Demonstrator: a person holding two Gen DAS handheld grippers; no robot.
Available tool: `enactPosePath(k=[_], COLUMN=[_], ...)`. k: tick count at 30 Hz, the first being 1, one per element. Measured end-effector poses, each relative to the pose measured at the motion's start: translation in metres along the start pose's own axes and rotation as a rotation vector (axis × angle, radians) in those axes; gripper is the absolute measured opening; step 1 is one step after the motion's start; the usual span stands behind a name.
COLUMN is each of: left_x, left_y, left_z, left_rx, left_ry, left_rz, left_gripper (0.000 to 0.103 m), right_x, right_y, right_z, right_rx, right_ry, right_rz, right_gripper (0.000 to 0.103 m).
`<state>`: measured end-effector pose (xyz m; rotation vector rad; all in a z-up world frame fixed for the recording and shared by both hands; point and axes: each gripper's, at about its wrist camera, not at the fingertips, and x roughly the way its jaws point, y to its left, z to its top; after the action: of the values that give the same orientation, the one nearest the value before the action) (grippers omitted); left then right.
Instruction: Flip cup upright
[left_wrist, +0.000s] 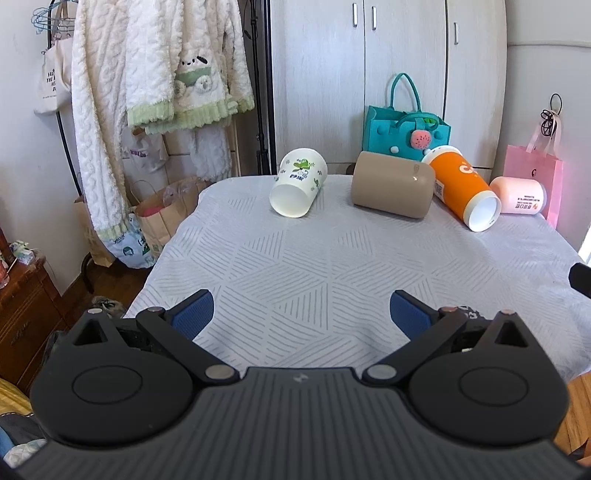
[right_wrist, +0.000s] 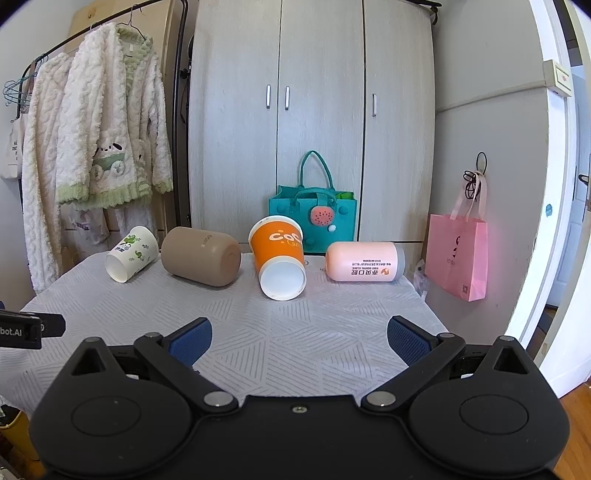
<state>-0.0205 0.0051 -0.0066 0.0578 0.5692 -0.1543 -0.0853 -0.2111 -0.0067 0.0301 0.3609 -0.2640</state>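
Several cups lie on their sides at the far end of a table covered with a grey patterned cloth (left_wrist: 295, 266). From left: a white cup with green print (left_wrist: 298, 182) (right_wrist: 131, 254), a tan cup (left_wrist: 392, 189) (right_wrist: 201, 255), an orange paper cup (left_wrist: 461, 186) (right_wrist: 279, 256) with its mouth toward me, and a pink cup (left_wrist: 519, 194) (right_wrist: 364, 261). My left gripper (left_wrist: 301, 314) is open and empty over the near table. My right gripper (right_wrist: 299, 341) is open and empty, well short of the cups.
A teal felt bag (left_wrist: 406, 125) (right_wrist: 314, 218) stands behind the cups against a wardrobe (right_wrist: 314, 110). A pink paper bag (right_wrist: 458, 258) hangs at the right wall. Robes hang on a rack (left_wrist: 147, 92) at left, with paper bags (left_wrist: 162, 210) on the floor below.
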Motion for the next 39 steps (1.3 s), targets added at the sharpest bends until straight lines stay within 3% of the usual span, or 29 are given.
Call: enactPosePath(k=[14,39], left_x=[0.0022,0.0051], left_y=[0.0012,0.0049], left_z=[-0.0004,0.0009], left_rx=[-0.005,-0.031], left_ry=[0.008,0.032], left_rz=[0.000,-0.018], left_gripper=[0.103,0.103], right_x=[0.0066,0.0071], right_y=[-0.0038,-0.0029], right_z=[-0.0023,-0.0040], right_rx=[0.023,0.006], right_ry=[0.049,0.056], right_rz=[0.027,0.011], right_gripper=[0.103,0.103])
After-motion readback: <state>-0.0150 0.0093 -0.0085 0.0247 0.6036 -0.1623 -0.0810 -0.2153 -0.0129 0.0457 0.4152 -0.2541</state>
